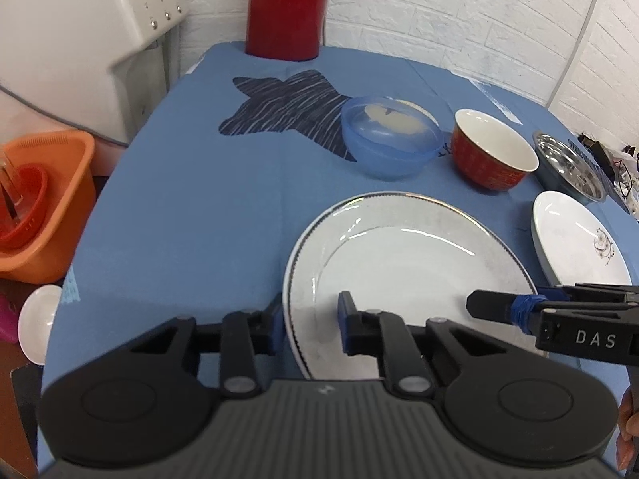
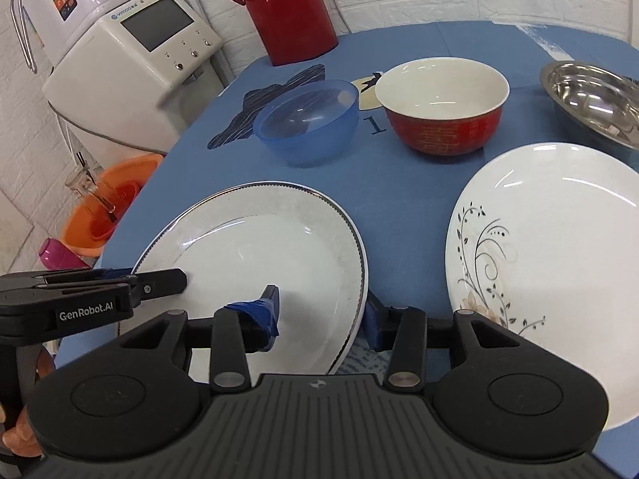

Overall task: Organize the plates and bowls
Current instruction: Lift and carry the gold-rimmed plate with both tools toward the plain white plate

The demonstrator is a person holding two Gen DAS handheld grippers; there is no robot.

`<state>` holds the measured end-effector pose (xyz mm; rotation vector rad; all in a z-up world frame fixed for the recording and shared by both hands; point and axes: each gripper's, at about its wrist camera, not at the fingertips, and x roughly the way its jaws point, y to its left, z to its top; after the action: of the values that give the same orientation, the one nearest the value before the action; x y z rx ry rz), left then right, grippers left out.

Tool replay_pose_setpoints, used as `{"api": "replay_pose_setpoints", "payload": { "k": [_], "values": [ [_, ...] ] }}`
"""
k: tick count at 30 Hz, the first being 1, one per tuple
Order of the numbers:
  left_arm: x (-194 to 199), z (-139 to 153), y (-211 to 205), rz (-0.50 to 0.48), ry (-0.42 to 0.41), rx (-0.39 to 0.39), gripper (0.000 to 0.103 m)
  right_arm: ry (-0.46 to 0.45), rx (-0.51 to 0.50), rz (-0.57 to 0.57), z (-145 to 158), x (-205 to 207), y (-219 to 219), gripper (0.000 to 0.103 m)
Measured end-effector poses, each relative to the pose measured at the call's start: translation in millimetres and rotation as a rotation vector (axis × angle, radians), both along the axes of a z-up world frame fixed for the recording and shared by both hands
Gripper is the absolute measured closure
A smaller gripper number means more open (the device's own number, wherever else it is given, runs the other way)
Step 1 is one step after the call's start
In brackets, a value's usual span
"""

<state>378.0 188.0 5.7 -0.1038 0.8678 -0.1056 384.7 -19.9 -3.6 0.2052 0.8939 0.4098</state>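
A large white plate with a silver rim (image 1: 407, 263) (image 2: 263, 255) lies on the blue cloth close to me. My left gripper (image 1: 311, 319) is open and straddles the plate's left rim, one finger outside and one over the plate. On the opposite side, my right gripper (image 2: 323, 315) is open across the right rim in the same way. A white plate with a floral print (image 2: 559, 259) (image 1: 579, 243) lies to the right. Behind stand a blue plastic bowl (image 1: 389, 147) (image 2: 307, 123), a red bowl with a white inside (image 1: 493, 151) (image 2: 441, 107) and a steel bowl (image 1: 571, 167) (image 2: 595, 99).
A red thermos jug (image 1: 285, 8) (image 2: 291, 8) stands at the table's far edge. Left of the table are a white appliance (image 2: 131, 80) and, lower down, an orange basin (image 1: 44, 207) (image 2: 108, 215). The table's left edge runs close to the rimmed plate.
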Motion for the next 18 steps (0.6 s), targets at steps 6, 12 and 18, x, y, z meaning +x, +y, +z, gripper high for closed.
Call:
{"api": "replay_pose_setpoints", "payload": {
  "k": [6,12,18],
  "values": [
    [-15,15,1,0.003,-0.031,0.006,0.09,-0.05,-0.035,0.017,15,-19,6,0.072],
    [-45,34,-3,0.001,-0.052,0.011,0.09,-0.053,-0.032,0.027,29,-42,4,0.07],
    [-96,49,-15,-0.002,-0.094,0.015,0.09,-0.082,-0.036,0.031,44,-87,0,0.068]
  ]
}}
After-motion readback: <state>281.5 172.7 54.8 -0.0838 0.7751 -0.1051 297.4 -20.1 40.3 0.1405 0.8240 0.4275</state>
